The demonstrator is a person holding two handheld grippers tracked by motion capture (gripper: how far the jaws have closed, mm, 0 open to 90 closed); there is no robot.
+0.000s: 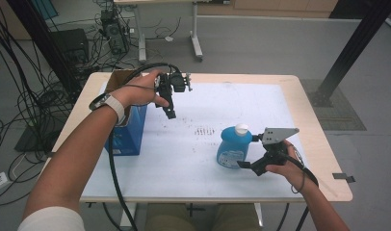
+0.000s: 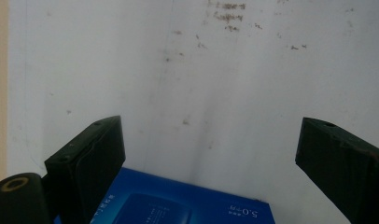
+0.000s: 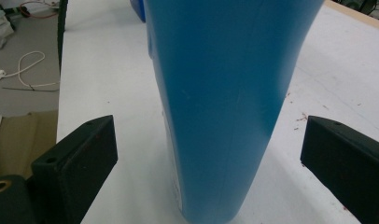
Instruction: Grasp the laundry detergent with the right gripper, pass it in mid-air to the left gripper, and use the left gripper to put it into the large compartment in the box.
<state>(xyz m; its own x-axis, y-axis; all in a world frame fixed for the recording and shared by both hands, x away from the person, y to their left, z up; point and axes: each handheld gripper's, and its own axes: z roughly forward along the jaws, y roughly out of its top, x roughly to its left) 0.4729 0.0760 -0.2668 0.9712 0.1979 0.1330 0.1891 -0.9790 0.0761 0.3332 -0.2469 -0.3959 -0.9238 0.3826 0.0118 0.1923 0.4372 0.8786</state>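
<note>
reaching for blue bottle (image 1: 232, 150) w/ right gripper (image 1: 249, 166). left of bottle: blue box (image 1: 128, 134) at table (image 1: 319, 159) edge, left gripper (image 1: 170, 111) hovering beside box, jaws wide, empty. bottle upright mid-table, white cap; prob. smooth slippery plastic, fairly heavy if full, grab at body mid-height. bottle sits between right gripper's wide-open fingers (image 3: 80, 163), gaps both sides, not gripped yet.

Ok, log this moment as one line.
right gripper: open, jaws either side of blue bottle | left gripper: open, above blue box | bottle upright on table
</note>
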